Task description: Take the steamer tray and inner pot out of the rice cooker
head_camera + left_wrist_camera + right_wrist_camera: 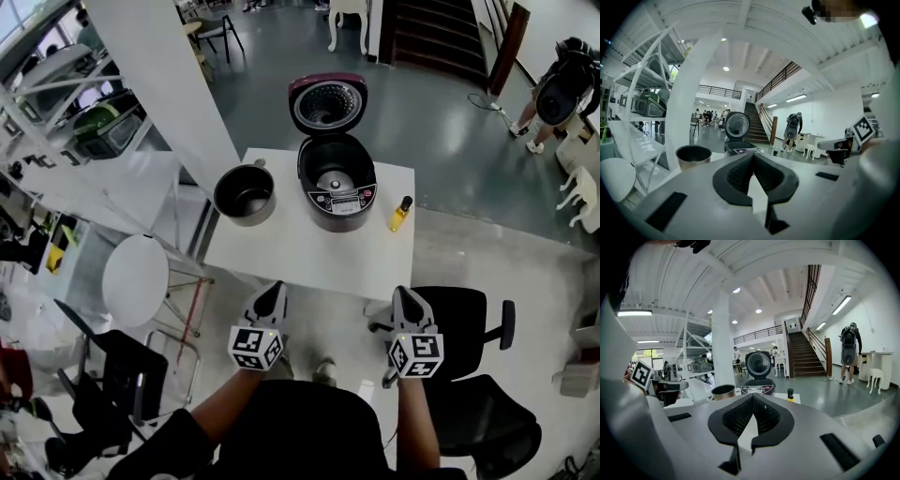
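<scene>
We see the inner pot (245, 194) out, left of the open rice cooker (337, 183); steamer tray unseen; left gripper (273, 289) and right gripper (404, 292) pressed together, empty.

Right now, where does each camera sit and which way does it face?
Head view: on the person's head, facing steeply down at the table, rice cooker and pot; both arms, left gripper and right gripper show.
Left gripper view: on the left gripper, facing along its own shut jaws toward the table.
Right gripper view: on the right gripper, same, jaws shut.
Shared: all three show rice cooker and pot.
</scene>
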Action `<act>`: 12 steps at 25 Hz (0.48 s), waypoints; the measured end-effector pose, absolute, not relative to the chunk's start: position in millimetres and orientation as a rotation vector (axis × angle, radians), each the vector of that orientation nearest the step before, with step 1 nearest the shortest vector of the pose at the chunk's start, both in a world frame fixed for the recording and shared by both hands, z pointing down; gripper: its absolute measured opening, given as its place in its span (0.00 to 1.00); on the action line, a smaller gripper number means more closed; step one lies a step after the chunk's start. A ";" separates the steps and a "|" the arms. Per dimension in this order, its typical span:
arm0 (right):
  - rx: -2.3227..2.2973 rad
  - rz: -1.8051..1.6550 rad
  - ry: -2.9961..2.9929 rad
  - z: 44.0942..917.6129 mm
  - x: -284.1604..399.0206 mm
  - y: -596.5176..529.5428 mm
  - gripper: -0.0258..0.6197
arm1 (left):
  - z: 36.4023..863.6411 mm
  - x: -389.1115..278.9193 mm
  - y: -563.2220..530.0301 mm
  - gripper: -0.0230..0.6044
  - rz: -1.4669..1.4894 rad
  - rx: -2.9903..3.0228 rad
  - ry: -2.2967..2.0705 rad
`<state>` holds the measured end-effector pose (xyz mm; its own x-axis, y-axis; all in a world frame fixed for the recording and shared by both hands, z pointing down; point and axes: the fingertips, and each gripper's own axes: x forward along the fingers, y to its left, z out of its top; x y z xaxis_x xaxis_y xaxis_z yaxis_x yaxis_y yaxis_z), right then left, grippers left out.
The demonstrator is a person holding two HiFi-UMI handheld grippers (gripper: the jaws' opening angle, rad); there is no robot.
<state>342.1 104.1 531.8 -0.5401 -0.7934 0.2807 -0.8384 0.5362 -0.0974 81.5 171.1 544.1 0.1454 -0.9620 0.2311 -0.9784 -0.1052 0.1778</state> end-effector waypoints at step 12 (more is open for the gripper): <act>1.437 0.169 -2.554 508.1 356.7 107.4 0.04 | 512.9 85.4 168.2 0.04 0.046 2.182 -1.941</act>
<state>356.7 107.4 508.1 -0.5043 -0.8312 0.2340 -0.8548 0.5190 0.0014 85.4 168.2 512.9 0.1268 -0.9775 0.1688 -0.9844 -0.1031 0.1427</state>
